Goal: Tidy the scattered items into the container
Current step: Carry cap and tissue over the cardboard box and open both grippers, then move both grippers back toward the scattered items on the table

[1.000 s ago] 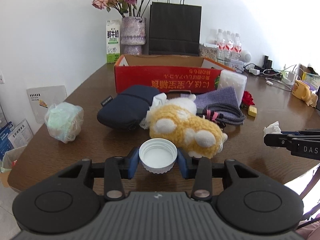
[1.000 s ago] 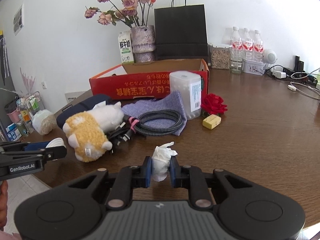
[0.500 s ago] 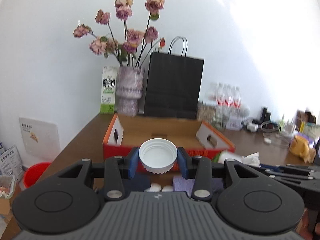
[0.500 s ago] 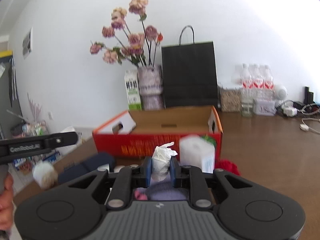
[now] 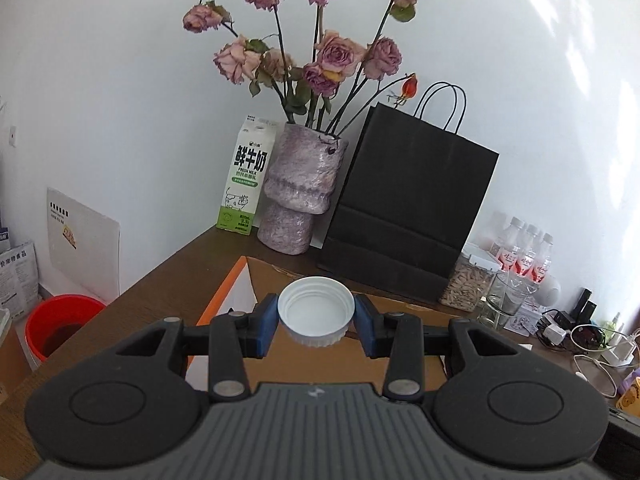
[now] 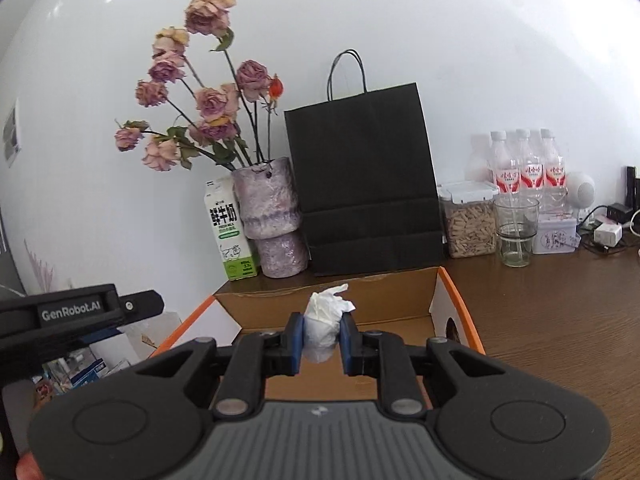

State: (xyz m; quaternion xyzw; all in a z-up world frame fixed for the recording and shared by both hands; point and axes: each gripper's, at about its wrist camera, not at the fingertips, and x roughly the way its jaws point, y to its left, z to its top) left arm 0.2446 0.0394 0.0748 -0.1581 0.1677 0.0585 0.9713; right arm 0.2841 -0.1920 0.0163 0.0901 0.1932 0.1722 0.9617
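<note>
Box (image 6: 400,286) sits at 12 o'clock under both loads: your left tongs (image 5: 316,322) clench the cap (image 5: 316,312), right tongs (image 6: 322,338) the tissue (image 6: 326,312), positioned for dropping in.

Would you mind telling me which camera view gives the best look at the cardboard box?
The right wrist view. There the cardboard box shows its open top, brown back wall, side flaps and orange rim beyond the crumpled tissue in the right gripper. The left wrist view shows only one corner and some floor behind the white cap.
</note>
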